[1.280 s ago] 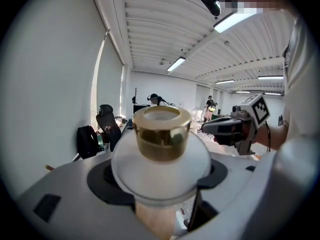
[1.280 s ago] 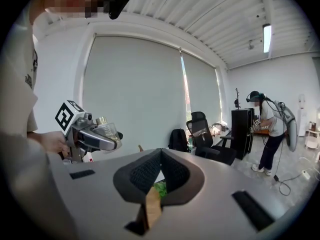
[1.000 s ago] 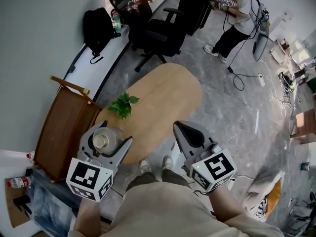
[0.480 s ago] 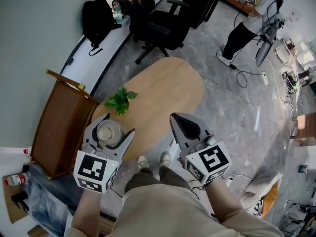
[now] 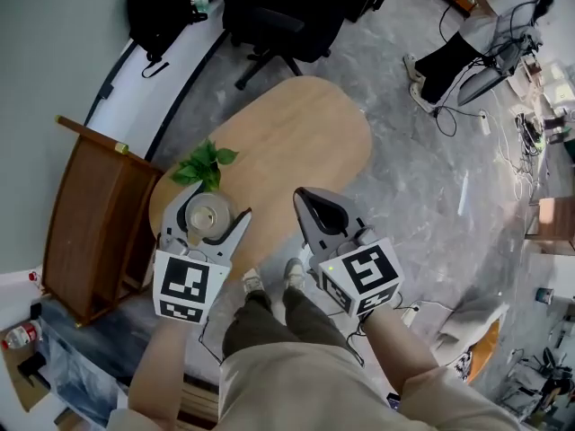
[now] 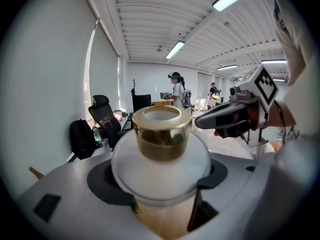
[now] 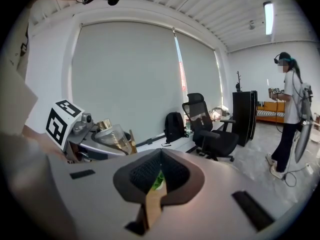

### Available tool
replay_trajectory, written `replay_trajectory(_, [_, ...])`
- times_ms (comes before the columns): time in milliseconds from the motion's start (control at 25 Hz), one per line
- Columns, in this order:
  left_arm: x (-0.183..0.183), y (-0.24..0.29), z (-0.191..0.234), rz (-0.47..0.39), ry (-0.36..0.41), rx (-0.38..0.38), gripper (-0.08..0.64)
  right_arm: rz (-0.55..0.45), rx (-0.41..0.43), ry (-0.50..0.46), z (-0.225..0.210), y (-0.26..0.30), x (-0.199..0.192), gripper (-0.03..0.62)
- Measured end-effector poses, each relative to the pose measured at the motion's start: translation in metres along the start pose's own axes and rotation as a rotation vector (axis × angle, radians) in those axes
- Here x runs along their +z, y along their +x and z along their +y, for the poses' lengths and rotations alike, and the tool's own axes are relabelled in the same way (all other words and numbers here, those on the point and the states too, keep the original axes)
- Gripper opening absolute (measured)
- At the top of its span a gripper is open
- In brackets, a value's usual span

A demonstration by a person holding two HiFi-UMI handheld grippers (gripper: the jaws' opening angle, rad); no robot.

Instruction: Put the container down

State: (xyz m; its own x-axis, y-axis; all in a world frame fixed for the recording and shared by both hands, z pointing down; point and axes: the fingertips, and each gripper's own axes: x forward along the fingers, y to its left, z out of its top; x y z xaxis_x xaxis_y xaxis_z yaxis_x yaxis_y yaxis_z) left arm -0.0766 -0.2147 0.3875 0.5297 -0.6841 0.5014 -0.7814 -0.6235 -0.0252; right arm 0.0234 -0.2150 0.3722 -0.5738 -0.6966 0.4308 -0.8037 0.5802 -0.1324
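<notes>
A frosted glass container [image 5: 208,214] with a gold neck [image 6: 161,134] sits between the jaws of my left gripper [image 5: 213,222], which is shut on its round body. In the head view it hangs over the near left end of the oval wooden table [image 5: 296,142], just in front of a small green plant [image 5: 199,163]. My right gripper [image 5: 304,199] is shut and holds nothing, its tip over the table's near edge, to the right of the container. The right gripper view shows the container [image 7: 112,136] at its left. How high the container is above the table is hidden.
A brown wooden cabinet [image 5: 85,223] stands left of the table. Beyond the table are a black office chair [image 5: 296,7], a backpack [image 5: 154,3] on a white bench and a person [image 5: 463,48] at the far right. Cables lie on the grey floor [image 5: 449,196].
Both grippers have moved forward and up the view. The container went from beside the table's near left edge to over the tabletop, close to the plant. Both grips are unchanged.
</notes>
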Motion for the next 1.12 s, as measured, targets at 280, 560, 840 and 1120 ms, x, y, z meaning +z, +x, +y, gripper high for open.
replay_trajectory(280, [-0.070, 0.063, 0.004, 0.065, -0.034, -0.002, 0.334, 0.088, 0.004, 0.029, -0.020, 0.053, -0.065, -0.005])
replay_trajectory(560, [-0.149, 0.118, -0.001, 0.126, -0.050, -0.052, 0.333, 0.154, 0.027, 0.080, -0.025, 0.101, -0.136, -0.005])
replay_trajectory(840, [-0.228, 0.165, -0.004, 0.169, -0.056, -0.083, 0.334, 0.200, 0.037, 0.101, -0.031, 0.146, -0.203, -0.005])
replay_trajectory(1120, [-0.308, 0.205, -0.008, 0.228, -0.083, -0.101, 0.333, 0.241, 0.058, 0.084, -0.035, 0.182, -0.268, -0.005])
